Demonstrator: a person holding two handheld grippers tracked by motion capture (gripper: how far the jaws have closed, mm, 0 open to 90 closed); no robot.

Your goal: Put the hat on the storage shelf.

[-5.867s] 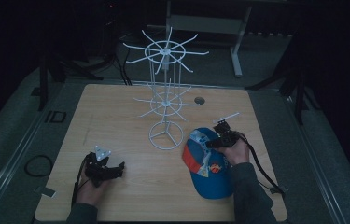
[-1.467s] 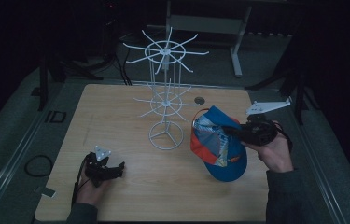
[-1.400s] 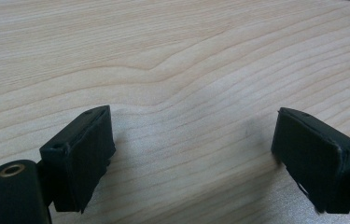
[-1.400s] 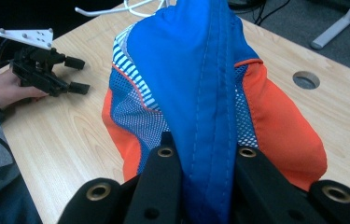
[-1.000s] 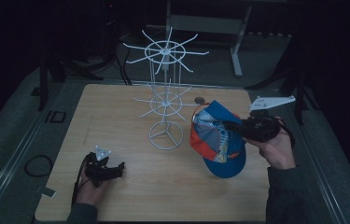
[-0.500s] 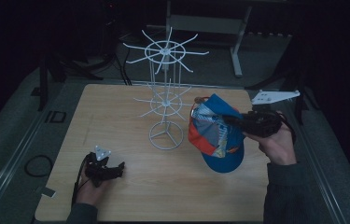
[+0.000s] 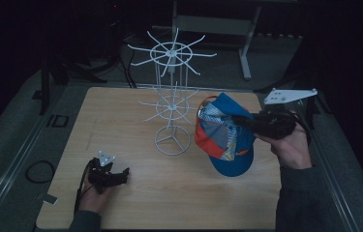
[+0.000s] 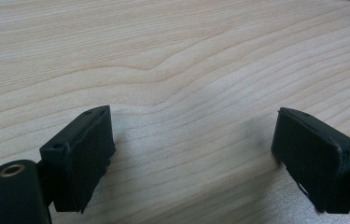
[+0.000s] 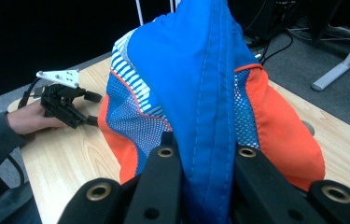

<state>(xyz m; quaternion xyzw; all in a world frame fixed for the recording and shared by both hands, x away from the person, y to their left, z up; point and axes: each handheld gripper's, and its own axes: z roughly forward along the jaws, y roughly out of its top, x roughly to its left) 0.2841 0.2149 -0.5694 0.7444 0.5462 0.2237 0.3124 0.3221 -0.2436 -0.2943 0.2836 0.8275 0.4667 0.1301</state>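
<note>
Lifted off the wooden bench (image 7: pixel 121 121), the blue-and-orange fabric cap (image 7: pixel 225 133) hangs clamped in the right tongs (image 7: pixel 247 121) beside the white wire rack (image 7: pixel 172 96); the left tongs (image 7: pixel 123 171) rest wide open.

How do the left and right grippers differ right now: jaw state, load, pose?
The left gripper has its jaws wide apart with nothing between them; the right gripper is clamped on the blue and orange cap. The left gripper rests low on the wooden table, while the right gripper is raised, holding the cap off the table beside the white wire rack. Both are hand-held, black and two-jawed.
</note>
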